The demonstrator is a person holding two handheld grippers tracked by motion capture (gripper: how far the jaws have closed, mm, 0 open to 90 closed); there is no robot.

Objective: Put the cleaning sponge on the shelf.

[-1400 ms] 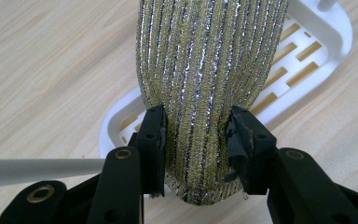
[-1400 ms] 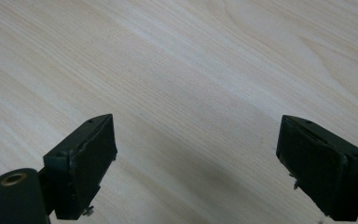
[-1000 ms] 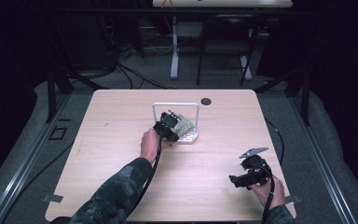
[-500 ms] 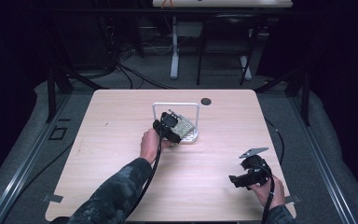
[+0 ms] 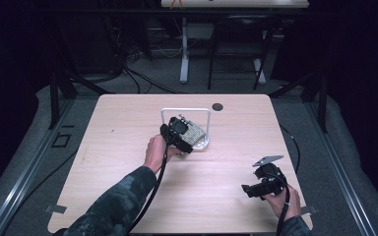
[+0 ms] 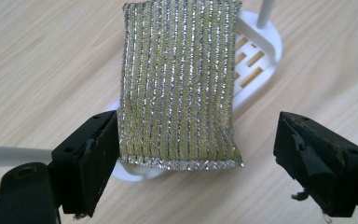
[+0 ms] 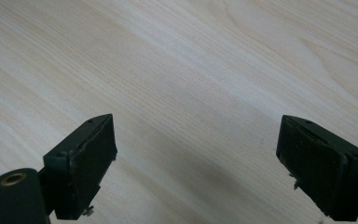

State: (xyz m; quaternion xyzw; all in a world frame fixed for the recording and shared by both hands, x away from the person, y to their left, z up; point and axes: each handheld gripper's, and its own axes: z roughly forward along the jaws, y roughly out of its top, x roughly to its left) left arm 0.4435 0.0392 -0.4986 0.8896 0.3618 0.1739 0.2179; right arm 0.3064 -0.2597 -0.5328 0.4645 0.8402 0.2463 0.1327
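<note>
A gold-and-silver glittery sponge (image 6: 179, 84) lies on a white slotted rack (image 6: 261, 56) with an upright wire frame. In the high view the sponge (image 5: 195, 133) and rack (image 5: 205, 144) sit a little behind the table's middle. My left gripper (image 5: 181, 132) is at the sponge's near end and stands open (image 6: 196, 158). Its left jaw is right beside the sponge's edge and its right jaw is well apart from it. My right gripper (image 5: 250, 189) hovers open near the front right of the table, with bare wood between its jaws (image 7: 196, 163).
A small black round disc (image 5: 218, 106) sits near the far edge of the wooden table (image 5: 128, 123). Cables trail from both grippers toward the front edge. Dark floor, cables and desk legs (image 5: 183, 59) lie beyond the table.
</note>
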